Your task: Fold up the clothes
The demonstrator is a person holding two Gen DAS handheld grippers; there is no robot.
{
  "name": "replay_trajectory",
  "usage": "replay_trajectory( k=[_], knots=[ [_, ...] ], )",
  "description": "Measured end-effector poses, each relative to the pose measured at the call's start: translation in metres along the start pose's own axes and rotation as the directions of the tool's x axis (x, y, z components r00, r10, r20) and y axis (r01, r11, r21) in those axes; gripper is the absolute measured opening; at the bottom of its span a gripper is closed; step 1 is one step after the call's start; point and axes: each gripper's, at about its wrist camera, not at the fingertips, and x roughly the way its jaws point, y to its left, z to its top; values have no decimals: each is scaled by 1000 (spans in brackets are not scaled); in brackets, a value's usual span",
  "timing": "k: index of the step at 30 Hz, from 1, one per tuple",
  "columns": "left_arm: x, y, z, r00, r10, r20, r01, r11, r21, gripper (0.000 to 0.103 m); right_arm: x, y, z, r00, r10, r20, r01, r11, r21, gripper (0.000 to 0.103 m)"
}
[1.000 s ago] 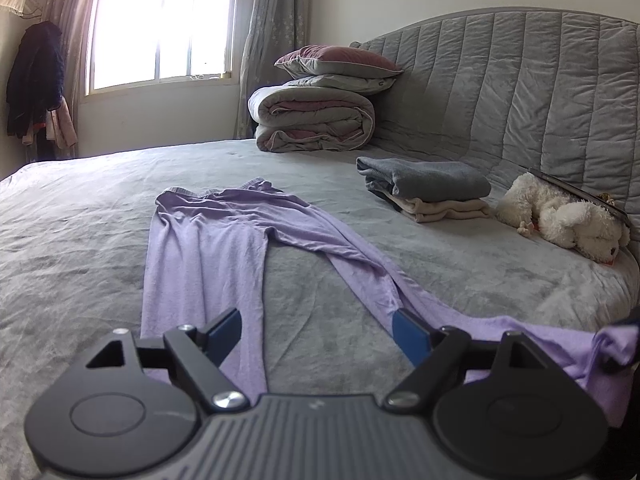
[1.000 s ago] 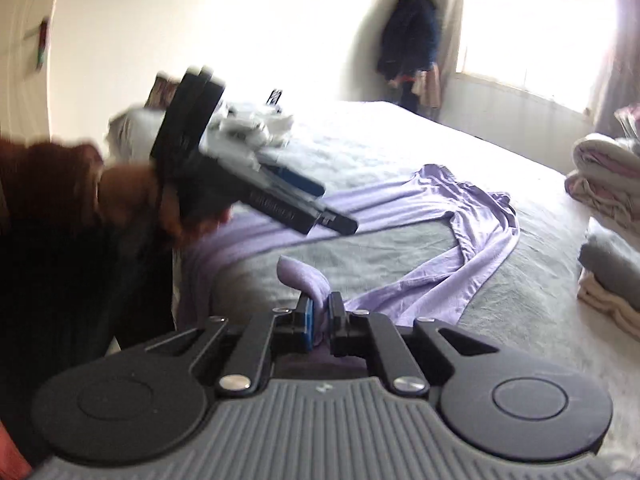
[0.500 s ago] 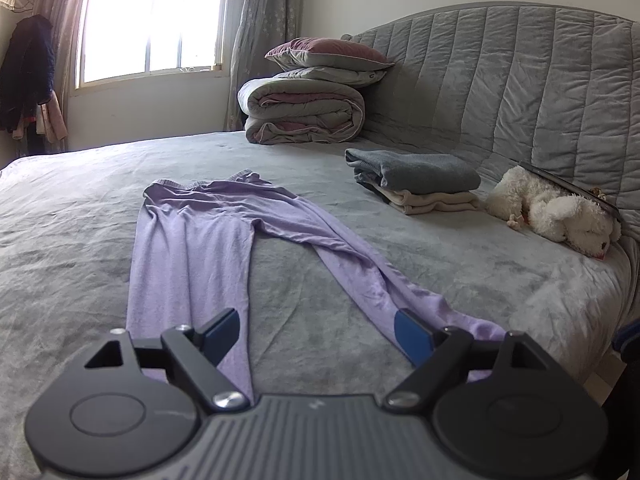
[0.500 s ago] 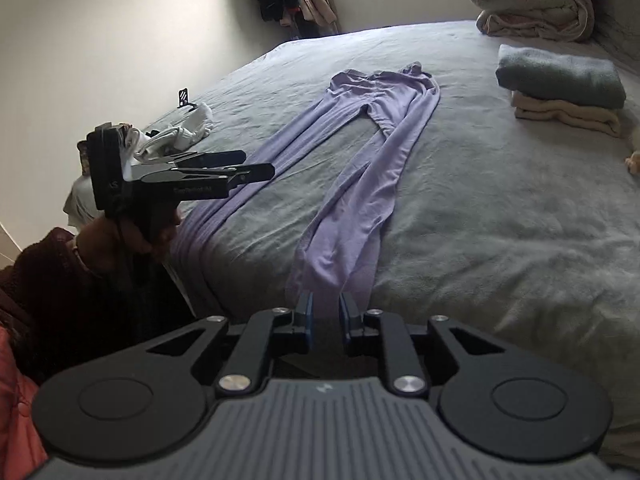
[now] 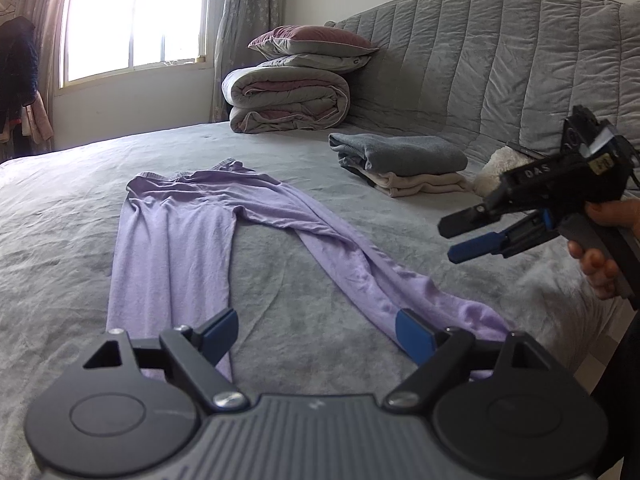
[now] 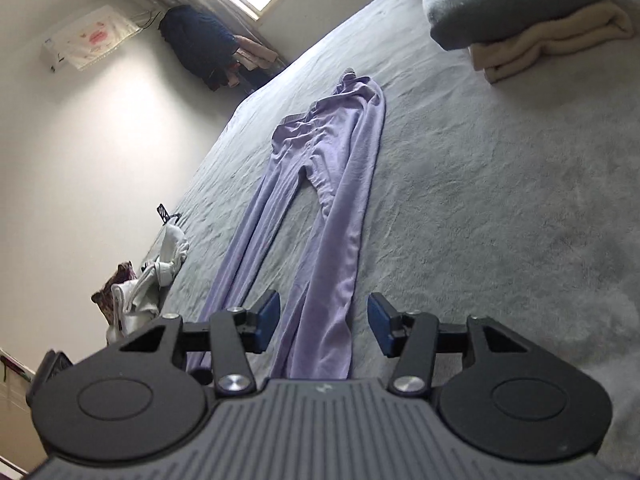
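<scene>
- My left gripper (image 5: 316,334) hangs just above the near edge of the bed (image 5: 60,216), its blue pads spread wide and grasping nothing.
- Between those pads I see bare grey cover; the left pad sits over the hem of one trouser leg, the right pad over the hem of the other, and whether either touches the cloth I cannot tell.
- The lilac trousers (image 5: 172,240) lie flat on the bed, waistband toward the far edge below the window (image 5: 132,20), both legs running back to the near edge where I stand.
- The legs part in a narrow V: one lies straight, the other slants toward the headboard side with a few wrinkles near its hem.
- My right gripper (image 6: 322,324) is letting go: its jaws are opening, and the hem of a trouser leg lies below the gap with neither pad pressing on it.
- From my left camera, that right gripper (image 5: 460,236) floats above the bed on the headboard side, my right hand (image 5: 600,256) wrapped round its handle.
- A folded grey and cream stack (image 5: 400,164) sits near the headboard (image 5: 500,60), well apart from the trousers.
- A rolled duvet with two pillows (image 5: 288,96) stands in the far corner by the curtain.
- A white plush toy (image 5: 492,174) peeks out behind my right gripper.
- White garments (image 6: 160,276) spill over the bed's edge on the wall side.
</scene>
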Motion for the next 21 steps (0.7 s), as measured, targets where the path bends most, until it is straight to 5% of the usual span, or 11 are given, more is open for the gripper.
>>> replay_trajectory(
  k=[8, 21],
  knots=[
    [3, -11, -1, 999, -40, -19, 40, 999, 15, 90, 40, -18, 30, 999, 4, -49, 1, 996, 94, 53],
    [11, -19, -5, 996, -70, -63, 71, 997, 28, 93, 63, -44, 55, 991, 136, 2, -131, 949, 287, 57]
  ],
)
